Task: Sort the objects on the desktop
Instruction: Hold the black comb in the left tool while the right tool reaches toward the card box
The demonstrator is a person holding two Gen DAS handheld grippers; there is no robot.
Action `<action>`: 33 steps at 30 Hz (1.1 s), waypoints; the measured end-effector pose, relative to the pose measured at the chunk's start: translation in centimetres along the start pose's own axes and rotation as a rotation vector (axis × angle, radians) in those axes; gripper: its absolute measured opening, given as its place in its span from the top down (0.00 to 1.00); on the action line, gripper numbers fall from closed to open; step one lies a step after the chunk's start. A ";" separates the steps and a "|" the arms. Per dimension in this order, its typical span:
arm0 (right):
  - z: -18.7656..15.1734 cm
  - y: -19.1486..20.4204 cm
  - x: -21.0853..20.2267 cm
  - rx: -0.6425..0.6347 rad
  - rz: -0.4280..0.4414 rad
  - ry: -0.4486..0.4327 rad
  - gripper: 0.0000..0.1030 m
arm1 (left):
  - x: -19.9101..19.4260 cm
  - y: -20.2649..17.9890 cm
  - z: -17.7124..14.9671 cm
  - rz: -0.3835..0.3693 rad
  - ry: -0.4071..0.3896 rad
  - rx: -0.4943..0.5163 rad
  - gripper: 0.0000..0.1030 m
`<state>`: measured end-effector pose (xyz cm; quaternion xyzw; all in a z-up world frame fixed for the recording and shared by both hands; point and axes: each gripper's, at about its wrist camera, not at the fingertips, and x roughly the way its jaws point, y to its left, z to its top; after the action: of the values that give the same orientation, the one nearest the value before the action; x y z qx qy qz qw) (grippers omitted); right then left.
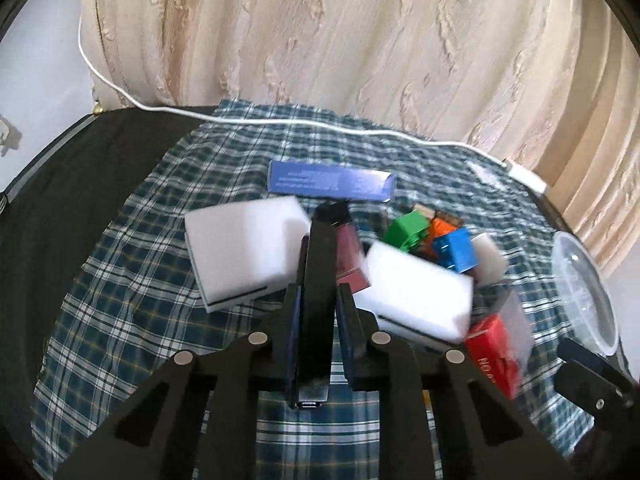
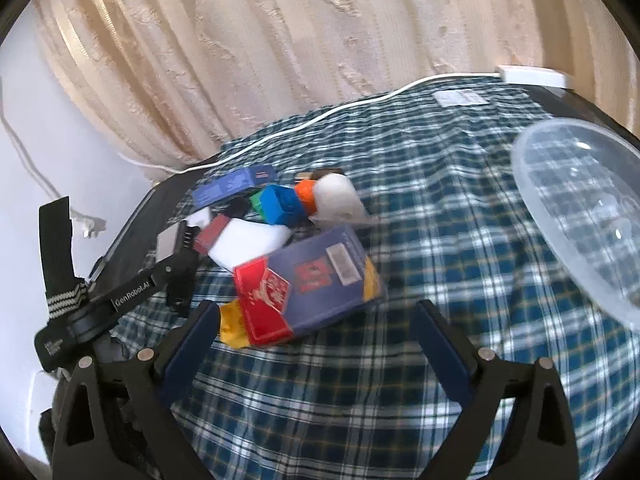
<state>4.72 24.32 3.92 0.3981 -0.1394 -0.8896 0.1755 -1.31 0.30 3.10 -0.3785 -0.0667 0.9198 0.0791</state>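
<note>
My left gripper (image 1: 318,300) is shut on a slim black device (image 1: 320,280), held above the plaid cloth (image 1: 132,320). Beyond it lie white sponge blocks (image 1: 240,248), a maroon box (image 1: 350,256), a long blue box (image 1: 332,181), green (image 1: 404,230), orange and blue cubes (image 1: 456,250) and a red box (image 1: 492,350). My right gripper (image 2: 316,320) is open and empty, just short of a red box (image 2: 266,300) lying on a purple box (image 2: 320,268). The left gripper (image 2: 176,268) shows at the left of the right wrist view.
A clear plastic bowl (image 2: 580,208) stands at the right, also in the left wrist view (image 1: 580,292). A white cable (image 1: 320,124) with a charger (image 2: 532,74) runs along the table's back edge before a cream curtain. A black surface (image 1: 60,208) lies left of the cloth.
</note>
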 end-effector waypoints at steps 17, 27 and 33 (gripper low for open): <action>0.5 1.8 3.3 -0.138 -0.028 0.039 0.04 | 0.0 -0.3 -0.4 0.008 0.006 0.007 0.81; 0.4 2.1 3.4 -0.157 -0.038 0.031 0.04 | 1.4 -0.1 -0.8 0.017 0.085 -0.026 0.66; 0.4 2.0 3.5 -0.159 -0.066 0.023 0.12 | 0.9 -0.3 -1.1 0.028 0.062 -0.010 0.72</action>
<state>2.70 21.08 2.66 0.3973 -0.0533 -0.8986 0.1784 -1.11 0.81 1.79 -0.4083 -0.0634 0.9082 0.0664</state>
